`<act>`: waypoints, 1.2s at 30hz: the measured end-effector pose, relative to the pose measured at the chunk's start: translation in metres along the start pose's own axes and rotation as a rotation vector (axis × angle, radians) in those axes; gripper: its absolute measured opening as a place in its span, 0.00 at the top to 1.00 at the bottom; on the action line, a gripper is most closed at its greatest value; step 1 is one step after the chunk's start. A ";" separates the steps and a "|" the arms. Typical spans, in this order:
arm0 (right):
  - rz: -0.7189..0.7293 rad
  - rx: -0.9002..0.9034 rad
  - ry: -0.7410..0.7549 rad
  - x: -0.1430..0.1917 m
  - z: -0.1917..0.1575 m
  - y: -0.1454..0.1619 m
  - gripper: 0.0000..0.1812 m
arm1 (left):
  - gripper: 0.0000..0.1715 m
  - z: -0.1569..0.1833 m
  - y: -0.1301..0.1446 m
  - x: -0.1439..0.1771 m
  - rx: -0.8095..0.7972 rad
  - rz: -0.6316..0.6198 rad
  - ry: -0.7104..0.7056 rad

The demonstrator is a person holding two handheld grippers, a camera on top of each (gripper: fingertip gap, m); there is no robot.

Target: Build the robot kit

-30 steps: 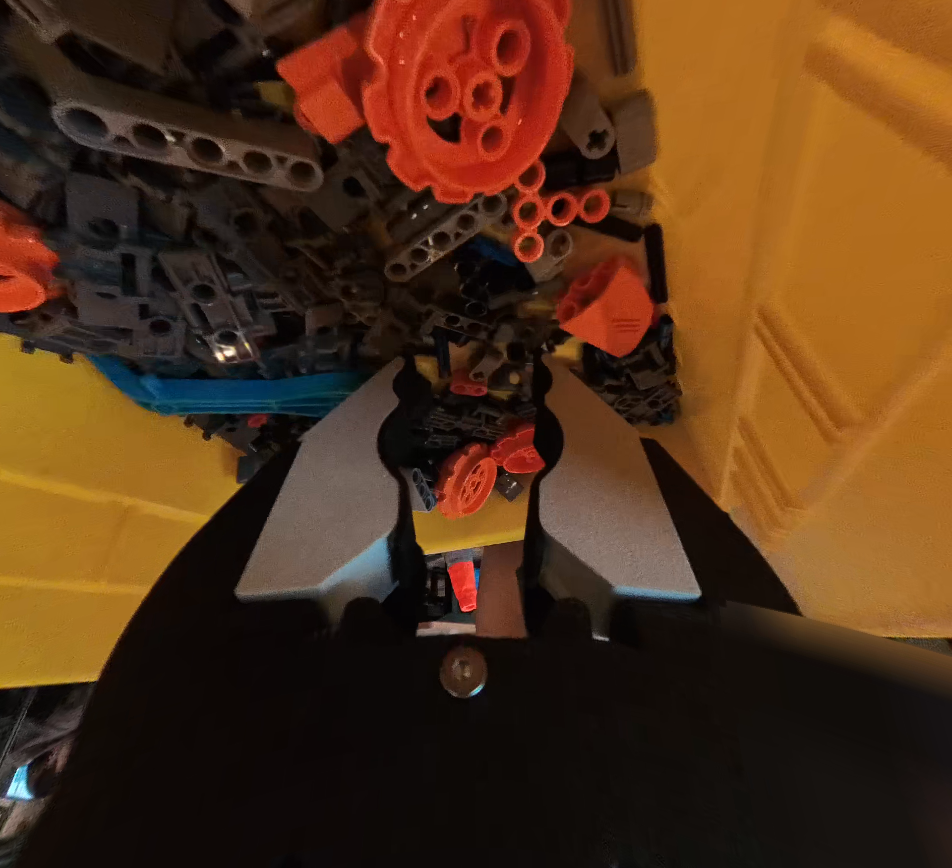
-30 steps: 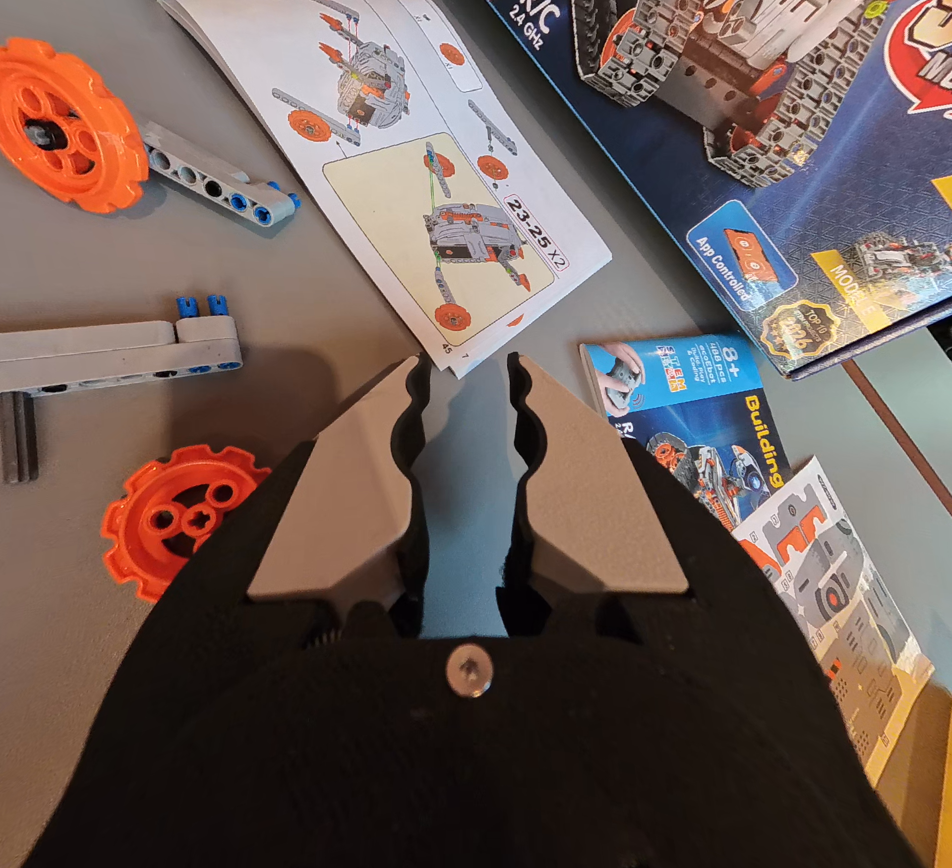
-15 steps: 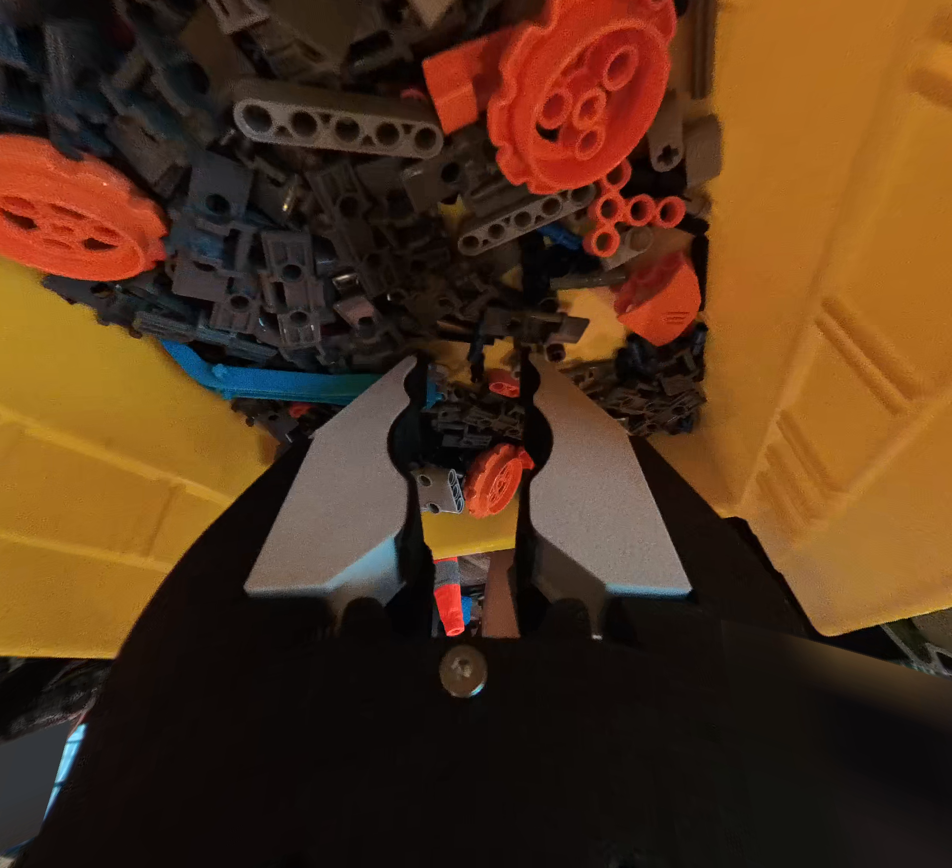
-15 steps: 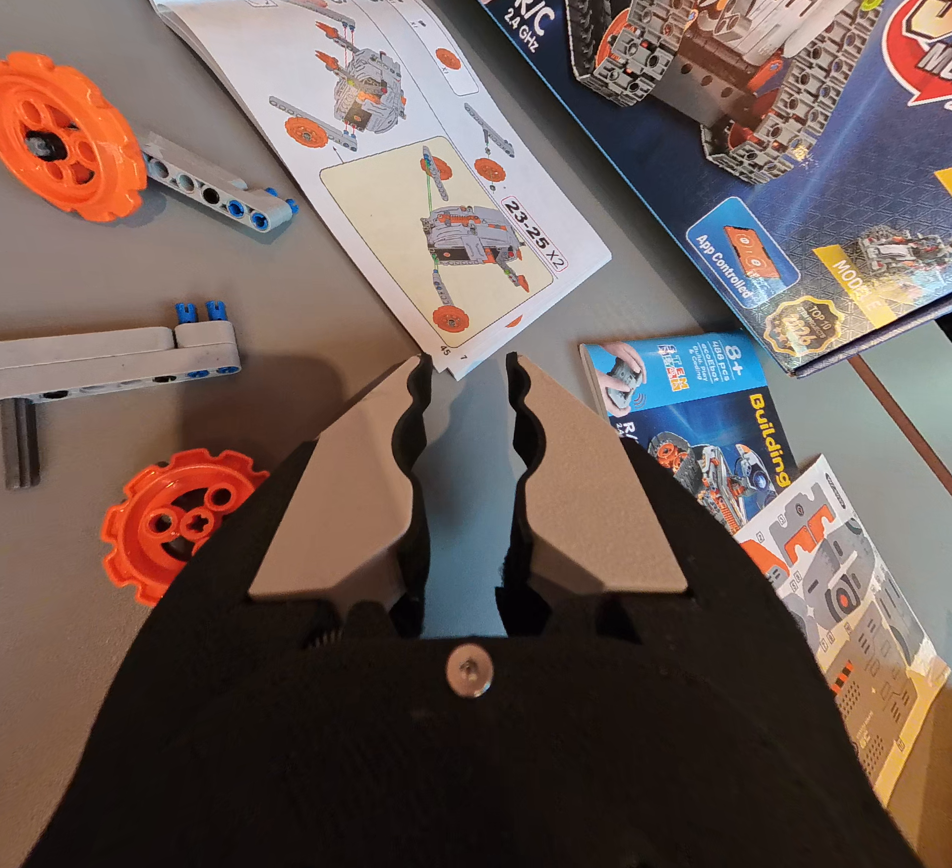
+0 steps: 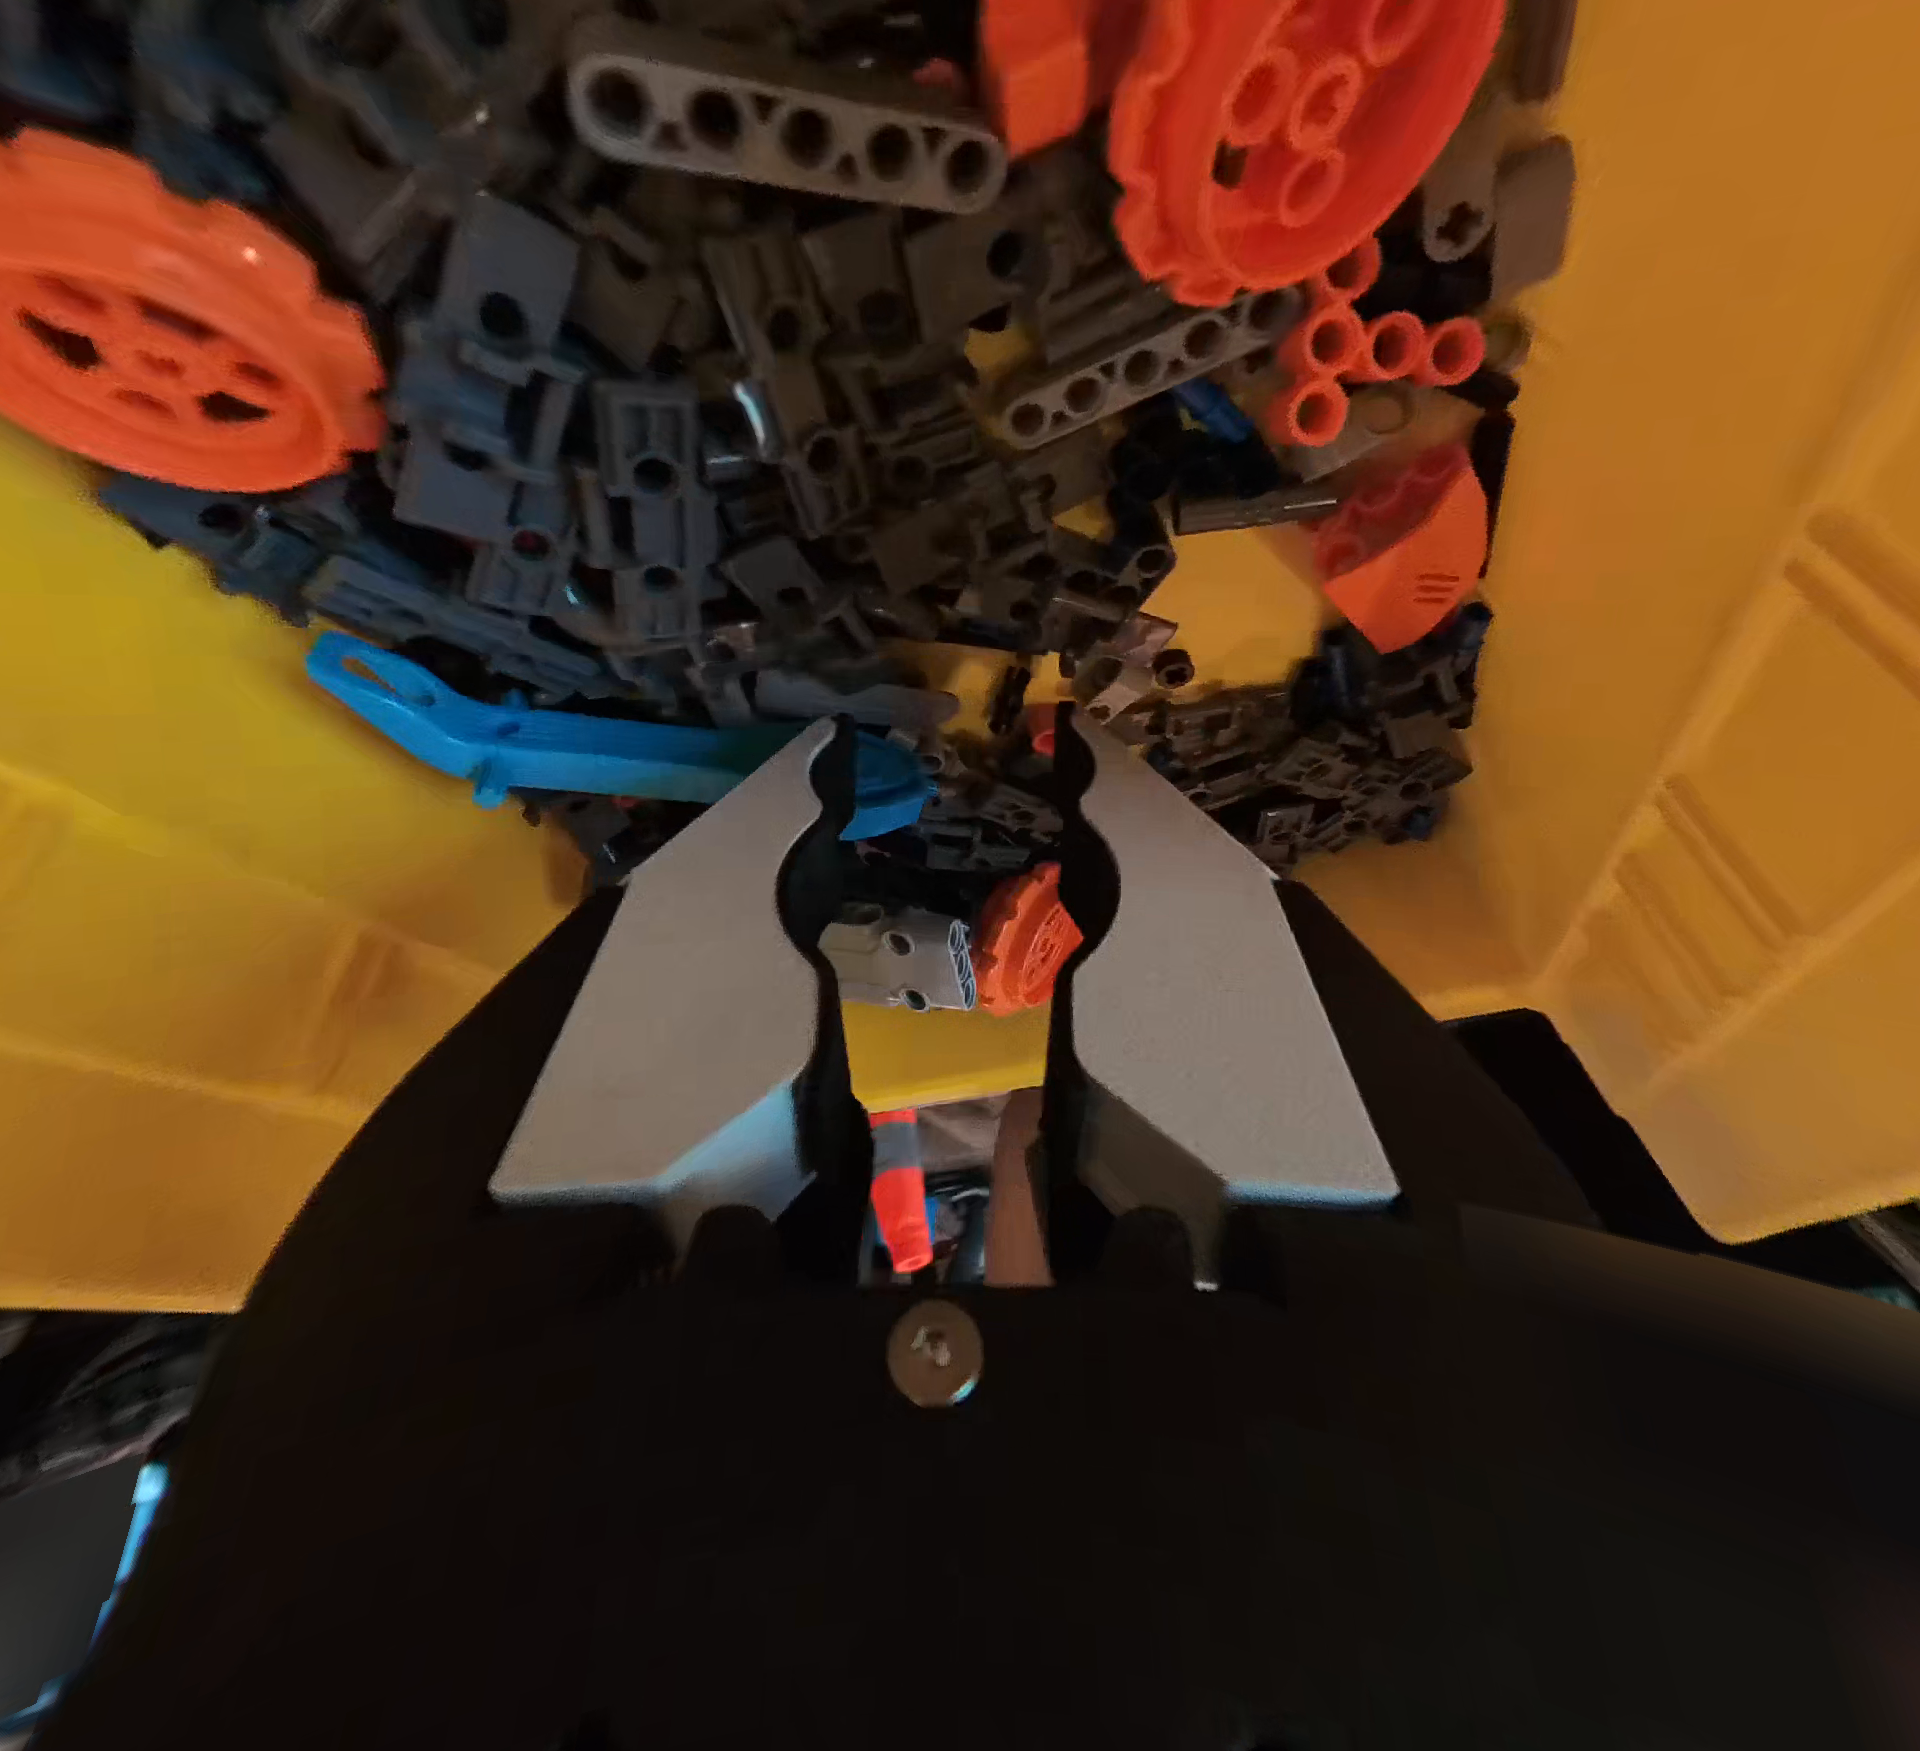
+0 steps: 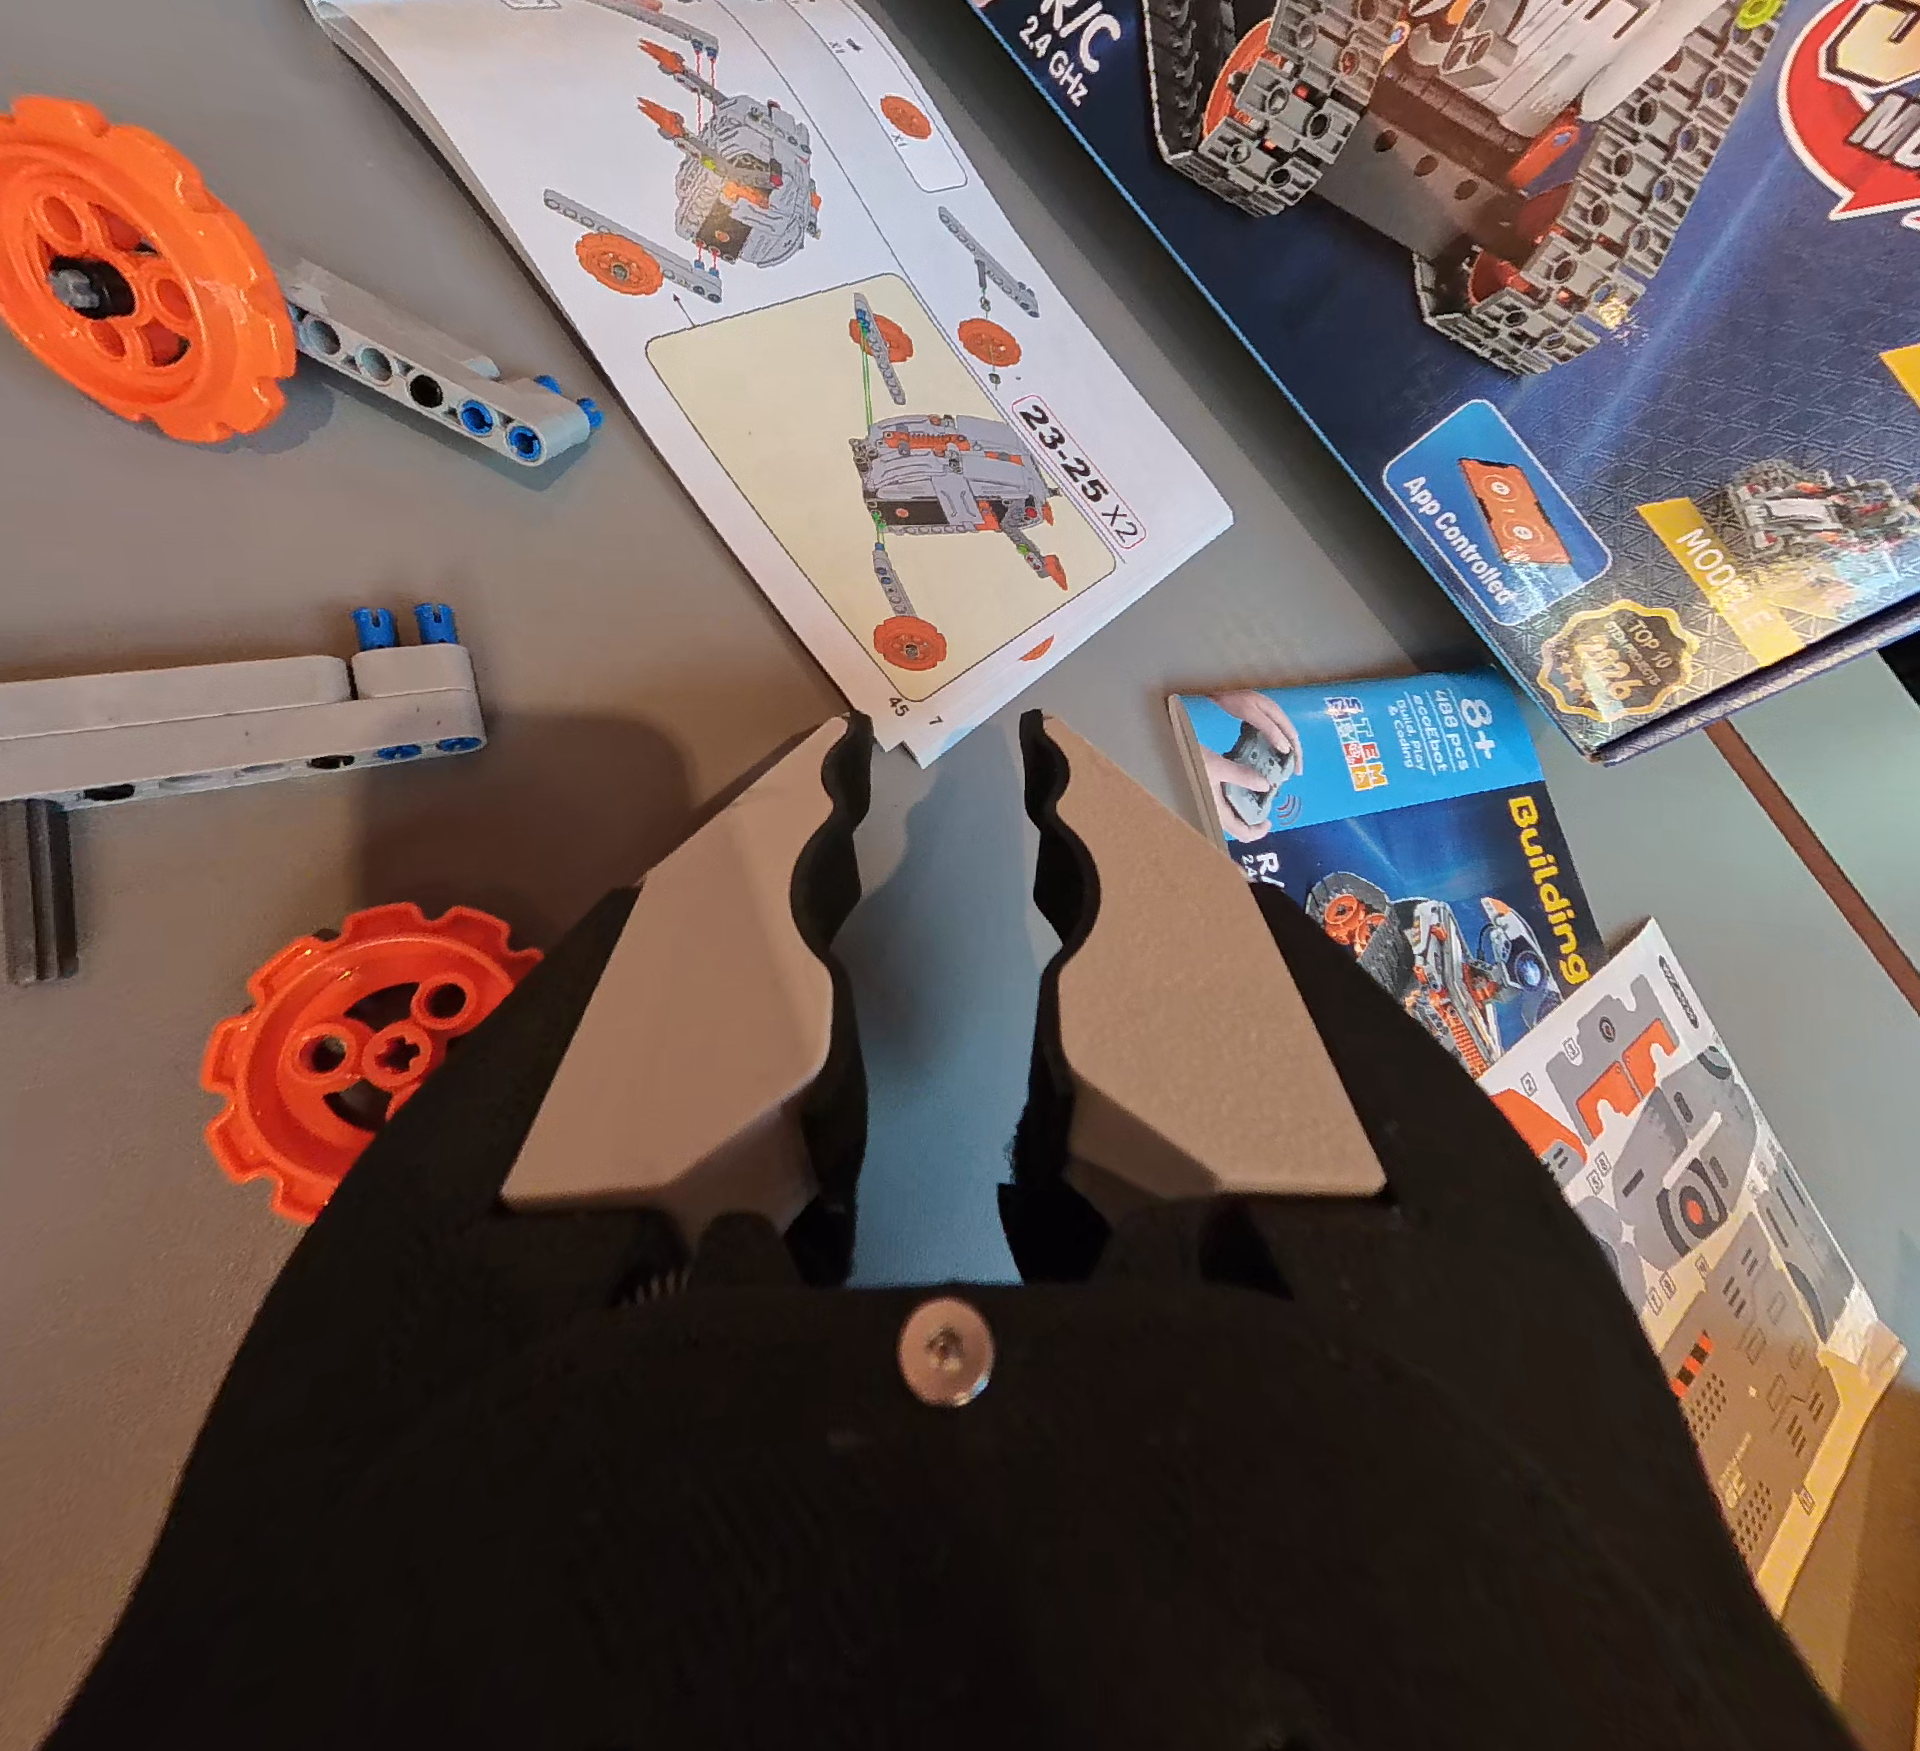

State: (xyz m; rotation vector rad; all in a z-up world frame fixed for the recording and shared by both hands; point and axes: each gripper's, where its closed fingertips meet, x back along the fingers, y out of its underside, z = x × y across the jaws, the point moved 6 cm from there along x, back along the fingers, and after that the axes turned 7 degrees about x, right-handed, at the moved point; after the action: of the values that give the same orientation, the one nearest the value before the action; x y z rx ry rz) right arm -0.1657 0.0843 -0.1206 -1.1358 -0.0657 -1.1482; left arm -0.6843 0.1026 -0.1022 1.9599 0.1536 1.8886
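In the left wrist view, the left gripper (image 5: 948, 735) hangs over a yellow bin (image 5: 1704, 558) heaped with dark grey building pieces (image 5: 727, 496). Its jaws are spread. Between them, near the right finger, sits a small orange gear (image 5: 1023, 943) joined to a short grey block (image 5: 904, 958); whether either finger touches them is hard to tell through the blur. A blue tool (image 5: 582, 745) lies just left of the left fingertip. Far ahead to the right is a large orange toothed wheel (image 5: 1309, 70), and another orange wheel (image 5: 166, 351) lies far to the left.

In the right wrist view, the right gripper (image 6: 940, 735) hovers above a grey table (image 6: 623, 579), jaws spread and holding nothing. An open instruction booklet (image 6: 790, 267) has its corner just ahead of the fingertips. A grey beam with blue pins (image 6: 239, 714) lies to the left, an orange wheel (image 6: 353, 1047) beside the left finger, and a printed box (image 6: 1507, 195) ahead to the right.
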 end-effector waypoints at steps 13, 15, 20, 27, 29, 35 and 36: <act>-0.003 0.009 0.001 0.000 -0.001 0.000 0.85 | 0.77 0.001 -0.021 0.010 0.060 0.108 -0.022; -0.003 0.011 0.001 0.000 -0.001 0.000 0.85 | 0.77 0.000 -0.019 0.010 0.063 0.098 -0.022; -0.003 0.011 0.001 0.000 -0.001 0.000 0.85 | 0.86 0.004 -0.014 0.010 0.037 0.083 -0.011; -0.004 0.012 0.002 0.000 -0.001 0.000 0.85 | 0.93 0.002 -0.011 0.016 0.025 0.119 -0.011; -0.005 0.011 0.001 0.000 -0.001 0.000 0.85 | 0.84 0.002 -0.011 0.015 0.033 0.115 0.001; -0.005 0.012 0.001 0.000 -0.001 0.000 0.85 | 0.76 0.008 -0.018 0.006 0.011 0.068 -0.043; -0.005 0.013 0.002 0.000 -0.001 0.000 0.85 | 0.84 0.007 -0.020 0.005 0.021 0.064 -0.066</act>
State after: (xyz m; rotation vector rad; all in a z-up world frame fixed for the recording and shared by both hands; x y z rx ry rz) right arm -0.1665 0.0833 -0.1210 -1.1238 -0.0747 -1.1520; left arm -0.6734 0.1213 -0.1047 2.0610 0.0932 1.8660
